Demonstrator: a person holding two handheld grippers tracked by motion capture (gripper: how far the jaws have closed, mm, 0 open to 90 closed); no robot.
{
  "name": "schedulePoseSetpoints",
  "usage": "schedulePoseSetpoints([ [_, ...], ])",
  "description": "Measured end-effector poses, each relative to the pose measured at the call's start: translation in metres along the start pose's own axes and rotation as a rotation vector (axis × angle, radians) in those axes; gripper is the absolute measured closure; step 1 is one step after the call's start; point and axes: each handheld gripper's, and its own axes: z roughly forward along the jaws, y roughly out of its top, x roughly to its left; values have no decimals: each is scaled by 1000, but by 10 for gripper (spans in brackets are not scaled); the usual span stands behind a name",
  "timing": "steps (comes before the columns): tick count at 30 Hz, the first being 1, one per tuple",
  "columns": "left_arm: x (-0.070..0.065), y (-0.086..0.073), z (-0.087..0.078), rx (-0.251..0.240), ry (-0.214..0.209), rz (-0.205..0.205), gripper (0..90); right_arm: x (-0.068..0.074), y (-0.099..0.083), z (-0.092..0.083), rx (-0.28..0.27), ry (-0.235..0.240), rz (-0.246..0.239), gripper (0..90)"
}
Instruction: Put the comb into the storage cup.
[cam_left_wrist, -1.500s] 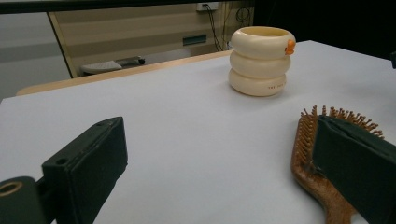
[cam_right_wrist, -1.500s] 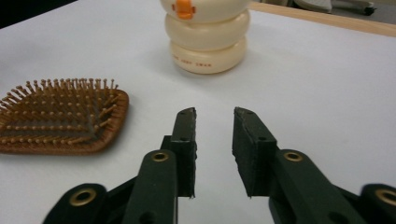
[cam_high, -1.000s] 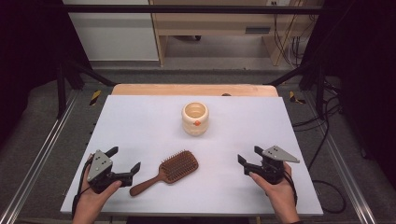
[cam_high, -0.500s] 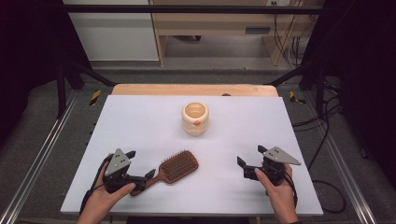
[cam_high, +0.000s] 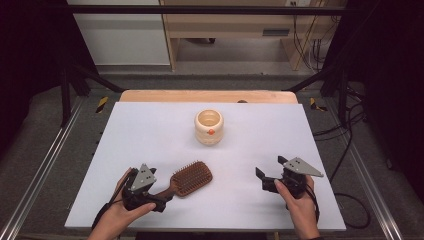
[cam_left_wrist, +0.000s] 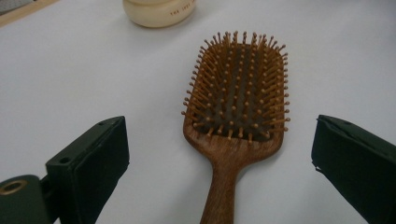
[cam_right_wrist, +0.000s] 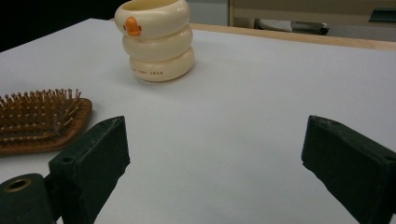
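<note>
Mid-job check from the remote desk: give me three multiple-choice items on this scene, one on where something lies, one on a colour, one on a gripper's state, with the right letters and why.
1. Where does the hairbrush lie on the table?
A. Beyond the cup
B. Nearer the person than the cup, toward the left gripper
C. Inside the cup

2. What colour is the small mark on the cup?
A. Orange
B. Blue
C. Green

3. How does the left gripper stand at the brush handle?
A. Shut on the handle
B. Open, a jaw on either side of the handle, apart from it
C. Shut on the cup

Key: 1 B, the high view shows the brush nearer the person than the cup, by the left gripper. 2 A, the right gripper view shows an orange mark on the cream cup. 3 B, the left gripper view shows table between each jaw and the handle.
</note>
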Motion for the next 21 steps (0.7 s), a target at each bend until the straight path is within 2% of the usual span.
schedulePoseSetpoints([
  [7, -2, -1, 8, 91, -19, 48, 42, 1, -1, 1, 9, 0, -4, 76],
  [17, 2, 1, 18, 176, -46, 53, 46, 0, -2, 3, 17, -3, -9, 76],
  [19, 4, 1, 19, 181, -36, 53, 56, 0, -2, 3, 20, -1, -9, 76],
  [21, 6, 1, 20, 184, -50, 43, 68, 0, -2, 3, 21, -2, -7, 76],
])
